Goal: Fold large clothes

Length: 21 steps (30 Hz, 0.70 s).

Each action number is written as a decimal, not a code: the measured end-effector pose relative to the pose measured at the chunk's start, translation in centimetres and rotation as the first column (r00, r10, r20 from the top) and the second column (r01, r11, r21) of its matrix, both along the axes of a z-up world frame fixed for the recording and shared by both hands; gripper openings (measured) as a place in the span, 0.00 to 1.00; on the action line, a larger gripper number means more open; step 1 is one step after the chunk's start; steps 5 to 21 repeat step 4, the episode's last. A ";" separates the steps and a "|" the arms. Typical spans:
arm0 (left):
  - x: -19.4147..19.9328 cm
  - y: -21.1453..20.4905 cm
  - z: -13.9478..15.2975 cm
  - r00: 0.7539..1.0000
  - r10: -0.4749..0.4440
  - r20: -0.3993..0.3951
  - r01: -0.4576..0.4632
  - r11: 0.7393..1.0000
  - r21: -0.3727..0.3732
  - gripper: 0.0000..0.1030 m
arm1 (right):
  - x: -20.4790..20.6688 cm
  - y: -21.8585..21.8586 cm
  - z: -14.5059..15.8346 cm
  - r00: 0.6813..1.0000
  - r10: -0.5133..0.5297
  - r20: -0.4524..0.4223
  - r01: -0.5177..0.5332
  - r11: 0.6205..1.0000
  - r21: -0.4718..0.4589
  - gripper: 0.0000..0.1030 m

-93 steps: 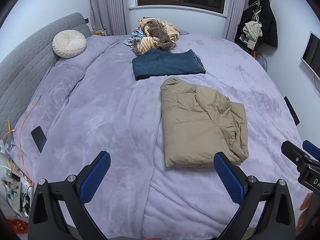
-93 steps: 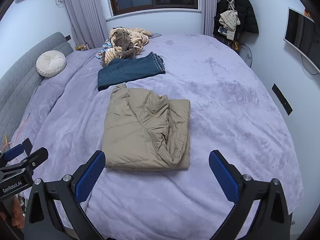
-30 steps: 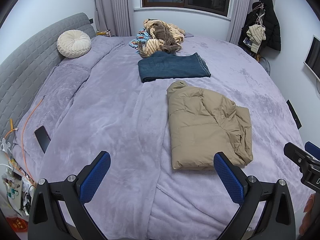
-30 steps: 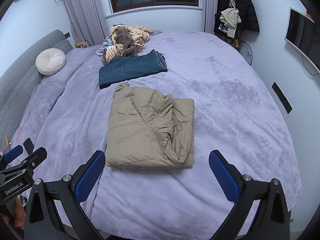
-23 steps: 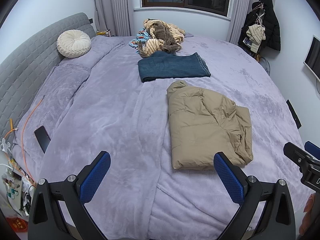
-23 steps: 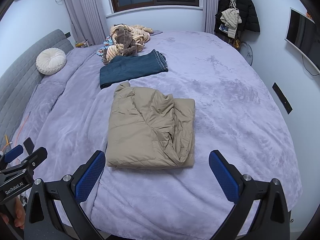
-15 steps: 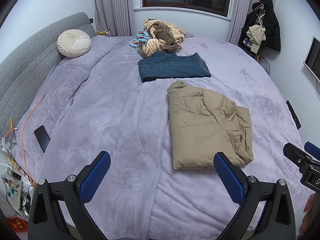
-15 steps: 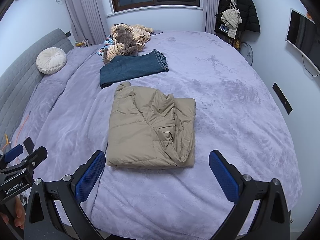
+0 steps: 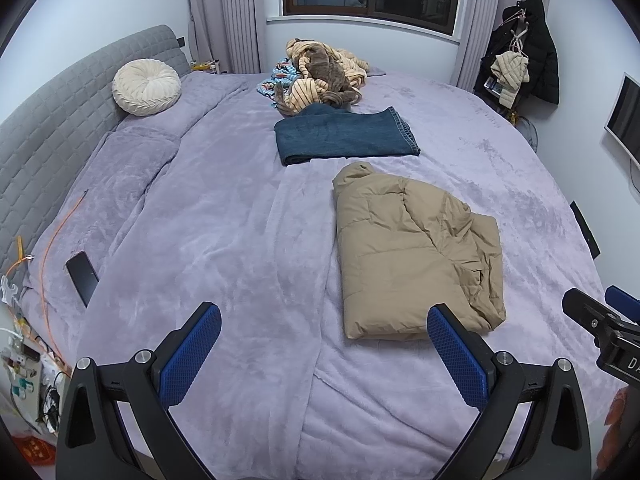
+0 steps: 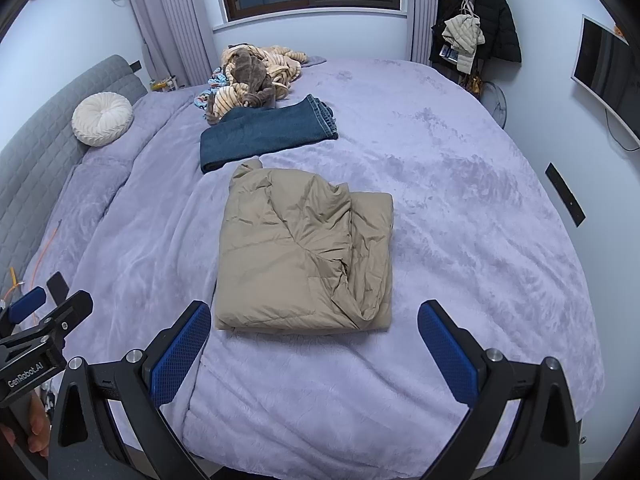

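On the far left of the left wrist view, a black phone (image 9: 82, 277) lies on the lilac plush bedspread (image 9: 208, 240) near the quilted grey headboard (image 9: 48, 136), with a round cream pleated cushion (image 9: 146, 87) further up; none of these belongs to the folding. The left gripper (image 9: 324, 354) hovers over the near edge of the bed with its blue-padded fingers spread wide and nothing between them. Moving right along the middle of the bed, a heap of striped tan and brown garments (image 9: 320, 76) sits crumpled by the window end, clearly unfolded, and just in front of it a dark blue pair of jeans (image 9: 344, 136) lies folded flat in a tidy rectangle. Nearer and to the right, the beige padded jacket (image 10: 304, 252) rests as a compact folded bundle, its right side puckered and somewhat loose but otherwise closed up, well apart from either tool. The right gripper (image 10: 314, 346) likewise hangs above the bed's near edge, its fingers wide apart and empty, with the jacket just ahead of it. Judging from this, two large pieces look finished and the jacket fold appears complete or needs only a light tidy; the heap by the window is probably what remains.
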<state>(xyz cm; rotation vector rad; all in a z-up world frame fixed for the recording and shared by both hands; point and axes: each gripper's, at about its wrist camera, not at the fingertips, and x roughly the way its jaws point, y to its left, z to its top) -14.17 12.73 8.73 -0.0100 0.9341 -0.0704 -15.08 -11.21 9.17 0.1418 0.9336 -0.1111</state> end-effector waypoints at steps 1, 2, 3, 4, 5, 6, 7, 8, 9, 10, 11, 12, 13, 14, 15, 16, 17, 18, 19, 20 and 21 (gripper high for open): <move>0.0 0.0 0.0 1.000 0.000 0.000 0.000 1.000 -0.002 1.00 | 0.0 0.0 0.0 1.000 -0.001 -0.001 0.001 1.000 0.000 1.00; -0.1 0.0 0.0 1.000 0.000 -0.001 0.000 1.000 -0.002 1.00 | 0.0 0.2 0.0 1.000 -0.002 -0.002 0.002 1.000 0.000 1.00; -0.1 0.0 0.0 1.000 0.001 -0.002 -0.001 1.000 -0.002 1.00 | 0.0 0.2 0.0 1.000 -0.002 -0.003 0.002 1.000 0.000 1.00; -0.1 0.0 0.0 1.000 -0.001 -0.003 0.001 1.000 -0.003 1.00 | -0.1 0.3 -0.1 1.000 -0.003 -0.004 0.003 1.000 -0.001 1.00; -0.1 0.0 0.0 1.000 -0.001 -0.003 0.001 1.000 -0.003 1.00 | -0.1 0.3 -0.1 1.000 -0.003 -0.004 0.003 1.000 -0.001 1.00; -0.1 0.0 0.0 1.000 -0.001 -0.003 0.001 1.000 -0.003 1.00 | -0.1 0.3 -0.1 1.000 -0.003 -0.004 0.003 1.000 -0.001 1.00; -0.1 0.0 0.0 1.000 -0.001 -0.003 0.001 1.000 -0.003 1.00 | -0.1 0.3 -0.1 1.000 -0.003 -0.004 0.003 1.000 -0.001 1.00; -0.1 0.0 0.0 1.000 -0.001 -0.003 0.001 1.000 -0.003 1.00 | -0.1 0.3 -0.1 1.000 -0.003 -0.004 0.003 1.000 -0.001 1.00; -0.1 0.0 0.0 1.000 -0.001 -0.003 0.001 1.000 -0.003 1.00 | -0.1 0.3 -0.1 1.000 -0.003 -0.004 0.003 1.000 -0.001 1.00; -0.1 0.0 0.0 1.000 -0.001 -0.003 0.001 1.000 -0.003 1.00 | -0.1 0.3 -0.1 1.000 -0.003 -0.004 0.003 1.000 -0.001 1.00; -0.1 0.0 0.0 1.000 -0.001 -0.003 0.001 1.000 -0.003 1.00 | -0.1 0.3 -0.1 1.000 -0.003 -0.004 0.003 1.000 -0.001 1.00; -0.1 0.0 0.0 1.000 -0.001 -0.003 0.001 1.000 -0.003 1.00 | -0.1 0.3 -0.1 1.000 -0.003 -0.004 0.003 1.000 -0.001 1.00; -0.1 0.0 0.0 1.000 -0.001 -0.003 0.001 1.000 -0.003 1.00 | -0.1 0.3 -0.1 1.000 -0.003 -0.004 0.003 1.000 -0.001 1.00; -0.1 0.0 0.0 1.000 -0.001 -0.003 0.001 1.000 -0.003 1.00 | -0.1 0.3 -0.1 1.000 -0.003 -0.004 0.003 1.000 -0.001 1.00; -0.1 0.0 0.0 1.000 -0.001 -0.003 0.001 1.000 -0.003 1.00 | -0.1 0.3 -0.1 1.000 -0.003 -0.004 0.003 1.000 -0.001 1.00; -0.1 0.0 0.0 1.000 -0.001 -0.003 0.001 1.000 -0.003 1.00 | -0.1 0.3 -0.1 1.000 -0.003 -0.004 0.003 1.000 -0.001 1.00; -0.1 0.0 0.0 1.000 -0.001 -0.003 0.001 1.000 -0.003 1.00 | -0.1 0.3 -0.1 1.000 -0.003 -0.004 0.003 1.000 -0.001 1.00; -0.1 0.0 0.0 1.000 -0.001 -0.003 0.001 1.000 -0.003 1.00 | -0.1 0.3 -0.1 1.000 -0.003 -0.004 0.003 1.000 -0.001 1.00; -0.1 0.0 0.0 1.000 -0.001 -0.003 0.001 1.000 -0.003 1.00 | -0.1 0.3 -0.1 1.000 -0.003 -0.004 0.003 1.000 -0.001 1.00; -0.1 0.0 0.0 1.000 -0.001 -0.003 0.001 1.000 -0.003 1.00 | -0.1 0.3 -0.1 1.000 -0.003 -0.004 0.003 1.000 -0.001 1.00; -0.1 0.0 0.0 1.000 -0.001 -0.003 0.001 1.000 -0.003 1.00 | -0.1 0.3 -0.1 1.000 -0.003 -0.004 0.003 1.000 -0.001 1.00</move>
